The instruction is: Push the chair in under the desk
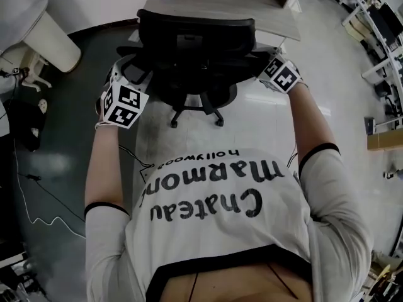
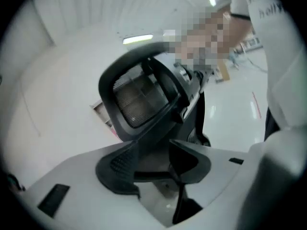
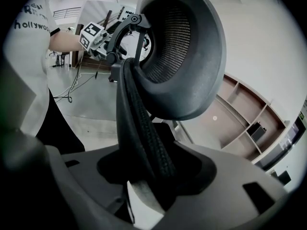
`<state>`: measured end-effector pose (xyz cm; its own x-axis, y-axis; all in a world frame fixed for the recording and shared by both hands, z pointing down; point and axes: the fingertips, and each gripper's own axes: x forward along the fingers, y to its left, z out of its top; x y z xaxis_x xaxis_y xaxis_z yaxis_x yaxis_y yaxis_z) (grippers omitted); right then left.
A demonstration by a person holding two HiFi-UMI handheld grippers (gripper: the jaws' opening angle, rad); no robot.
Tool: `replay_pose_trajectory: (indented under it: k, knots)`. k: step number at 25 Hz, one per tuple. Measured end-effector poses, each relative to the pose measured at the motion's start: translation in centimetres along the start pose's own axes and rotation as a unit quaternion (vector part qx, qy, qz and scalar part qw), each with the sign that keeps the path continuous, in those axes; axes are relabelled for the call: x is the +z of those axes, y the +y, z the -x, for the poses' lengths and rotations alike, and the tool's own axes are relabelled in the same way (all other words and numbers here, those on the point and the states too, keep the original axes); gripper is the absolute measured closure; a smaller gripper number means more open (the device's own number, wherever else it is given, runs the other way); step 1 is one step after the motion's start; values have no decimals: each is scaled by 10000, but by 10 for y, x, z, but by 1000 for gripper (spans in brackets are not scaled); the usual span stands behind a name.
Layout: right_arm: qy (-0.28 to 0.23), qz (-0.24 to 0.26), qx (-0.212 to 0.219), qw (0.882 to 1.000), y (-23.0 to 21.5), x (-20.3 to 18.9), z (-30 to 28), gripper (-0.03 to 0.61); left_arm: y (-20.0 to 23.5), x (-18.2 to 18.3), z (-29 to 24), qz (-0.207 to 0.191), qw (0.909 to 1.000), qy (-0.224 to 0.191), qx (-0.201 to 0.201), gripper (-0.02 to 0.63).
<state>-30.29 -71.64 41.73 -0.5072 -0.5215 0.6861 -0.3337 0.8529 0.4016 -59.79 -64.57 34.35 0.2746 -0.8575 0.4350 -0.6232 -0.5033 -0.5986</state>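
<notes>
A black mesh office chair [image 1: 195,49] stands with its back to me, in front of a light wooden desk [image 1: 220,8]. My left gripper [image 1: 124,73] is at the left edge of the backrest, my right gripper [image 1: 263,65] at the right edge. In the left gripper view the dark backrest frame [image 2: 144,143] runs down between the pads of the left gripper [image 2: 153,169], under the headrest [image 2: 139,95]. In the right gripper view the ribbed backrest edge [image 3: 139,128] fills the gap of the right gripper [image 3: 148,178], and the pads press on it.
The chair's star base [image 1: 196,109] with casters rests on a pale floor. A white rounded object [image 1: 53,39] and loose cables [image 1: 38,194] lie at the left. More desks [image 1: 378,24] stand at the right. Open shelving [image 3: 249,109] sits on the desk.
</notes>
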Motion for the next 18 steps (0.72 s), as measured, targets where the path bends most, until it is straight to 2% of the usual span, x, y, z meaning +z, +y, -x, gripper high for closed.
replay_pose_trajectory:
  k: [1, 2, 4, 5, 7, 9, 12, 15, 18]
  knots:
    - [7, 0, 1, 10000, 1, -1, 0, 348, -4, 5, 10, 606, 9979, -217, -70, 449]
    - [15, 3, 5, 10000, 0, -1, -1, 348, -8, 12, 19, 1260, 9908, -481, -148, 512]
    - [20, 17, 8, 10000, -1, -1, -1, 347, -15, 29, 37, 2261, 9695, -928, -200, 529]
    - [20, 23, 0, 10000, -1, 0, -1, 347, -19, 38, 45, 2503, 9621, -1070, -173, 546]
    - [18, 19, -39, 10000, -1, 0, 0, 345, -29, 59, 61, 2626, 9559, -1295, -207, 576]
    - [29, -15, -91, 10000, -2, -1, 1, 344, -46, 86, 77, 2675, 9498, -1539, -516, 592]
    - [98, -46, -155, 9998, -1, -3, 1, 336, -65, 116, 100, 2934, 9320, -1924, -913, 597]
    - [333, 137, -95, 9993, 0, -6, -1, 350, -68, 129, 117, 3171, 9198, -2165, -813, 597]
    - [578, 430, -105, 9973, 2, -9, 5, 354, -70, 129, 125, 3285, 9183, -2126, -607, 597]
